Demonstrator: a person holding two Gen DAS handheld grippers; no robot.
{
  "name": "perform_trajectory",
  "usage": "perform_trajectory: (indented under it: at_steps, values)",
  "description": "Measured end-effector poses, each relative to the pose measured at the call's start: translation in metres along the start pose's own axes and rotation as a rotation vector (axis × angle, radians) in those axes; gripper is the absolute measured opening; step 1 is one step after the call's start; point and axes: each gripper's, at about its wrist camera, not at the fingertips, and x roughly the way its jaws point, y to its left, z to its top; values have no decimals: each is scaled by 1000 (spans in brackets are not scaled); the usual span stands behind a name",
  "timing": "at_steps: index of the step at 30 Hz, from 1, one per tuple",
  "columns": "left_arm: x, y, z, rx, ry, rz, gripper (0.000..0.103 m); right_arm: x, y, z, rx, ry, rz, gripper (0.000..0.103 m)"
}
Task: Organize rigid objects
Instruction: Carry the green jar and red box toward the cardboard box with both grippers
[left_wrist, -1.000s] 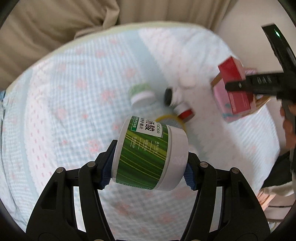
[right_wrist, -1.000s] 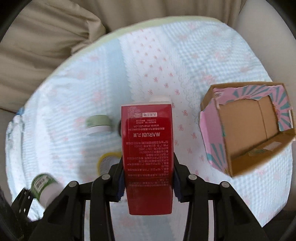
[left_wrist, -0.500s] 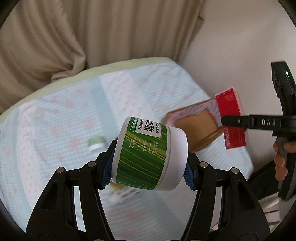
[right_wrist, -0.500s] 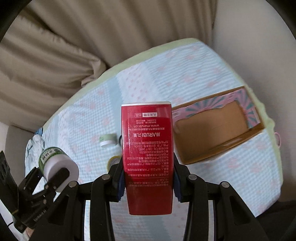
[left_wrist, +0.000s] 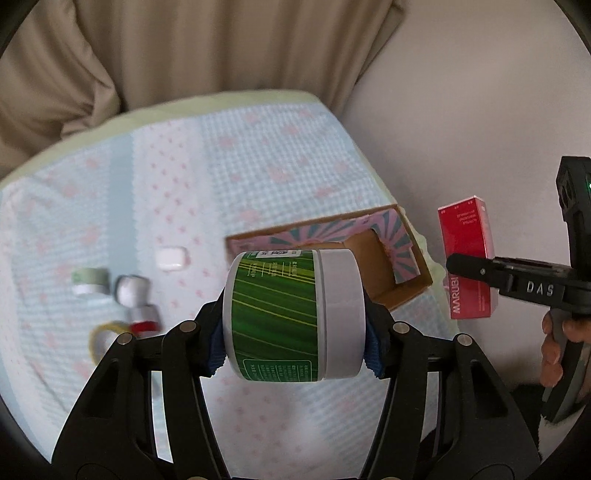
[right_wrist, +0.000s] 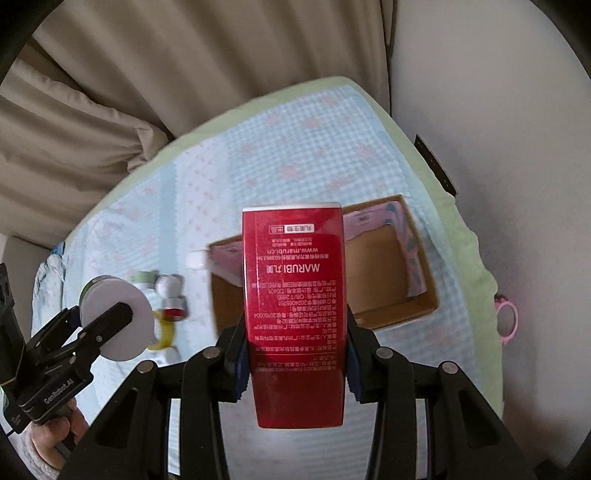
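My left gripper (left_wrist: 295, 345) is shut on a green-labelled jar with a white lid (left_wrist: 291, 314), held sideways in the air above the bed. It also shows in the right wrist view (right_wrist: 116, 319) at the left. My right gripper (right_wrist: 295, 363) is shut on a red MARUBI box (right_wrist: 295, 306), held upright high over the open pink cardboard box (right_wrist: 399, 280). In the left wrist view the red box (left_wrist: 467, 258) hangs to the right of the cardboard box (left_wrist: 373, 258).
On the blue checked bedspread (left_wrist: 258, 155) lie a small green-lidded jar (left_wrist: 90, 282), a silver-capped bottle (left_wrist: 131, 291), a red-banded bottle (left_wrist: 144, 319), a yellow tape ring (left_wrist: 101, 334) and a white case (left_wrist: 171, 258). Curtains hang behind. A wall stands at the right.
Both grippers have risen higher over the bed with their objects. The cardboard box now lies right behind the jar and under the red box. The jar's lid has turned more to the right.
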Motion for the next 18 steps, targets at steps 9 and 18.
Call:
perform_trajectory:
  at_steps: [9,18]
  values:
    - [117,-27,14,-38,139,40,54,90,-65,30,-55,152,-13,38]
    - [225,-14,17,-45,306,100,54,174,-77,35,-162,240,6,38]
